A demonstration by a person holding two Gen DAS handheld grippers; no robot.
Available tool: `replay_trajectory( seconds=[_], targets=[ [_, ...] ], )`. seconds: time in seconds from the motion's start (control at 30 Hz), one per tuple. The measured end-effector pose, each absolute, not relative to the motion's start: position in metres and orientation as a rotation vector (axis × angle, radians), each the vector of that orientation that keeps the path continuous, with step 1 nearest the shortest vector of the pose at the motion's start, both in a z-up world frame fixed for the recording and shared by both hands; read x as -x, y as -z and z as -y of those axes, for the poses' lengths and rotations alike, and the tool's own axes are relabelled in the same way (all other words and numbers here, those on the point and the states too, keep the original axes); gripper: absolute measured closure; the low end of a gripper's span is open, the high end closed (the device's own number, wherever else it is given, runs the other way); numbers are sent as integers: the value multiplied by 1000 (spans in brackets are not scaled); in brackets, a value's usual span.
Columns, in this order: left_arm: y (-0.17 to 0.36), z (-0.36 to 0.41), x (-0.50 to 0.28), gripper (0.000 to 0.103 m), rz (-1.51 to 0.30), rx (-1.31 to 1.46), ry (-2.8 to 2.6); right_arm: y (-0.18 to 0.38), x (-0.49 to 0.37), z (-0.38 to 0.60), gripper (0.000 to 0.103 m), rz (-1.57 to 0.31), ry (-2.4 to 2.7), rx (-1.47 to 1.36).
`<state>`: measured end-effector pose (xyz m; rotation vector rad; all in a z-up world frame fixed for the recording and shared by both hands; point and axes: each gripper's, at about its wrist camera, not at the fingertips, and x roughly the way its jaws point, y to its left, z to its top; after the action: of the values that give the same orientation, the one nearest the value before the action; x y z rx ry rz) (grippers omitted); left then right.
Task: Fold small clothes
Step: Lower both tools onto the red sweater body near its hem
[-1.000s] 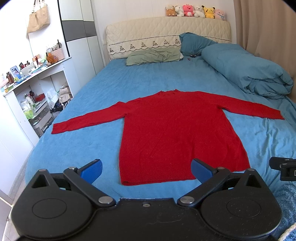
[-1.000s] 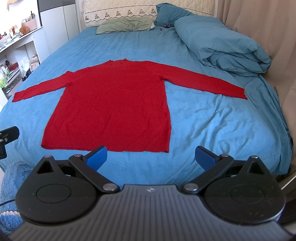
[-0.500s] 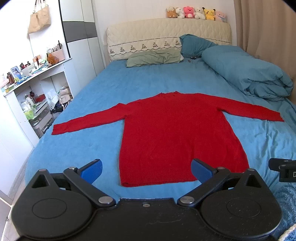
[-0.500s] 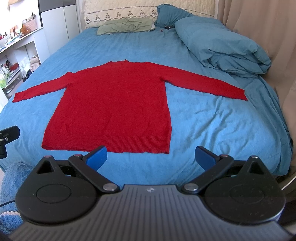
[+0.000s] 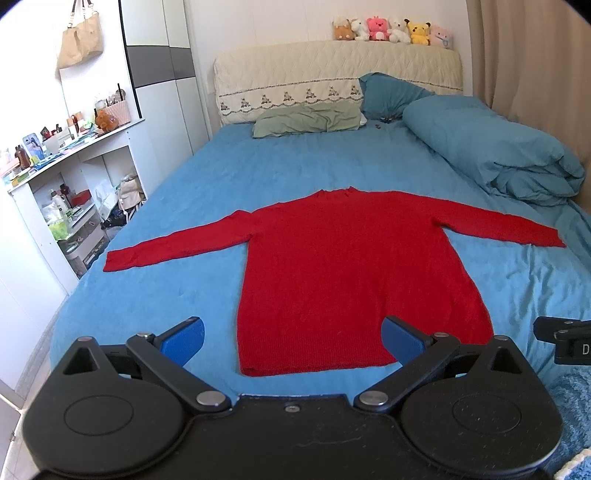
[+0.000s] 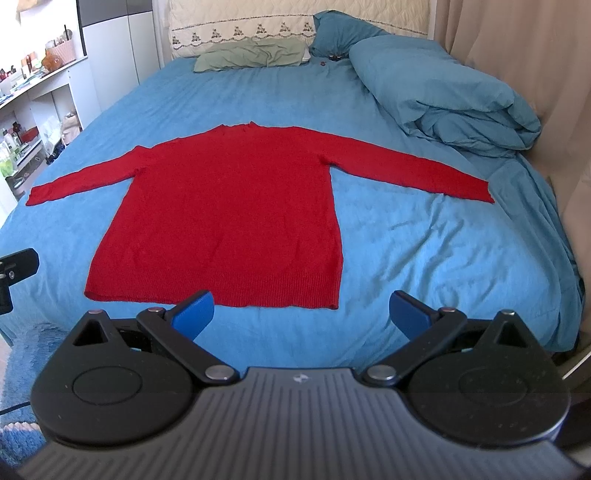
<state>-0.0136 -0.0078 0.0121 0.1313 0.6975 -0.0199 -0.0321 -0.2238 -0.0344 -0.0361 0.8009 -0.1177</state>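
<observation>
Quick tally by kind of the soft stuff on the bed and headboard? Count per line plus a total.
Red sweater: 1
Green pillow: 1
Teal pillow: 1
Teal duvet: 1
Plush toys on the headboard: 6
Total: 10

**Black grippers, blue fingers**

The left gripper [image 5: 291, 341] has a smooth black body, two round discs, silver pivot screws and blue fingers [image 5: 183, 339]. The right gripper [image 6: 301, 314] has a grey ribbed housing bearing a small emblem, black discs and blue fingers [image 6: 408, 314].
</observation>
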Motion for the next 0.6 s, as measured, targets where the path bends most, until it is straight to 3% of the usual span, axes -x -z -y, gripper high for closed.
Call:
replay_trajectory(
  seconds=[0.23,0.6],
  targets=[
    [-34,25,-13,0,-639,-139,74,19,20,246,0,-774,151,-3],
    [-51,86,-163,0,-586,-124,225,-14,-77,346,0,-628,305,-101]
  ],
)
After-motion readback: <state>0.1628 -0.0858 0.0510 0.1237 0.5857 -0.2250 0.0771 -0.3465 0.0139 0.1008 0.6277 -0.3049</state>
